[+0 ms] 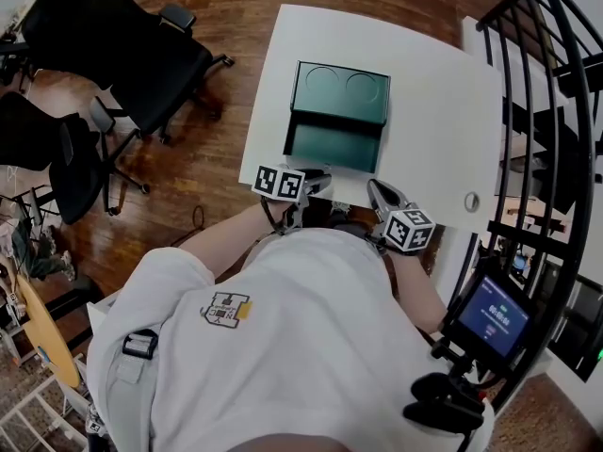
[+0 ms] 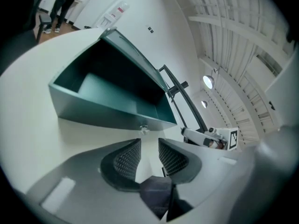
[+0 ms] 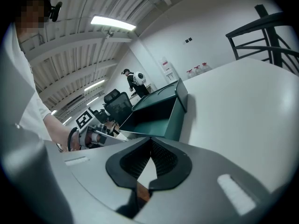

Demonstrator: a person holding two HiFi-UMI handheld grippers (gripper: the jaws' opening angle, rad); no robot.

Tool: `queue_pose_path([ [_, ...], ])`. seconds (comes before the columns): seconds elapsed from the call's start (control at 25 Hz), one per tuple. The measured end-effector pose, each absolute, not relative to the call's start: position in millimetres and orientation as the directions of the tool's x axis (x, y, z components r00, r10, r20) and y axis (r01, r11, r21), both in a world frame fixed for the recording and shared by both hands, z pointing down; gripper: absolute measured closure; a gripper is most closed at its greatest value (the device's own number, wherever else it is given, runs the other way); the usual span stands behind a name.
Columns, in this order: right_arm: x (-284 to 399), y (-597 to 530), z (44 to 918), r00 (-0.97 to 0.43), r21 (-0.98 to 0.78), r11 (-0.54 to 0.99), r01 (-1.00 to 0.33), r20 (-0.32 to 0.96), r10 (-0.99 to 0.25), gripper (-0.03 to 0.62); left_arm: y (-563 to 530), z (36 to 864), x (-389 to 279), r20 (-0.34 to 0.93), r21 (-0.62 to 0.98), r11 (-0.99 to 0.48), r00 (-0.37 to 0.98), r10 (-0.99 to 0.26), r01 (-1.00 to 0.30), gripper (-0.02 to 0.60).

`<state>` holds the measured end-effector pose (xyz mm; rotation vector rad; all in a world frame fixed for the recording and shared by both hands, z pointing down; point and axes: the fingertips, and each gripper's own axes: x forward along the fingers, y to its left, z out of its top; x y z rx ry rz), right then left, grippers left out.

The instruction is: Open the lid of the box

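Observation:
A dark green box [image 1: 334, 147] stands on the white table [image 1: 443, 111], its lid [image 1: 339, 92] swung back and lying flat behind it. The inside [image 2: 112, 92] is bare, and a small metal latch knob [image 2: 144, 129] sits on the front wall. Just in front of that wall my left gripper [image 1: 316, 182] hovers open [image 2: 149, 143], a gap between its pads and nothing in it. My right gripper [image 1: 377, 191] is at the table's near edge, right of the box [image 3: 154, 111]. Its fingertips meet, shut on nothing [image 3: 150, 141].
Black office chairs [image 1: 141, 55] stand on the wooden floor to the left. A black metal railing [image 1: 546, 92] runs along the right side. A small lit screen on a mount [image 1: 492, 316] is at the lower right. A round grommet [image 1: 471, 201] sits near the table's right corner.

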<state>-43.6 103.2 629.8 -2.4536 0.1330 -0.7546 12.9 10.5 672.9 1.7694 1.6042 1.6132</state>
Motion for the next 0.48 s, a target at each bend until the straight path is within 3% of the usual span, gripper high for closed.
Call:
queue_pose_path([
  [0.12,-43.8,94.5,633.1,0.828,-0.552,-0.832,0.054,0.491,-0.272,0.594,-12.0,666.9,10.2,0.513,0.774,-0.334,-0.223,0.829,0.538,0.476],
  [0.16,-43.6,90.8,634.0,0.825,-0.555,-0.83,0.049,0.491,-0.279,0.594,-22.2,668.5,13.1,0.522,0.766,-0.352,-0.202,0.829,0.538,0.551],
  [0.2,-43.4,87.3,635.2,0.822,-0.558,-0.829,0.045,0.492,-0.286,0.594,-31.8,670.8,16.0,0.532,0.759,-0.371,-0.182,0.827,0.535,0.581],
  [0.48,-36.9,81.1,634.8,0.815,-0.559,-0.829,0.025,0.492,-0.306,0.594,-47.5,669.9,21.5,0.534,0.755,-0.38,-0.165,0.829,0.534,0.581],
])
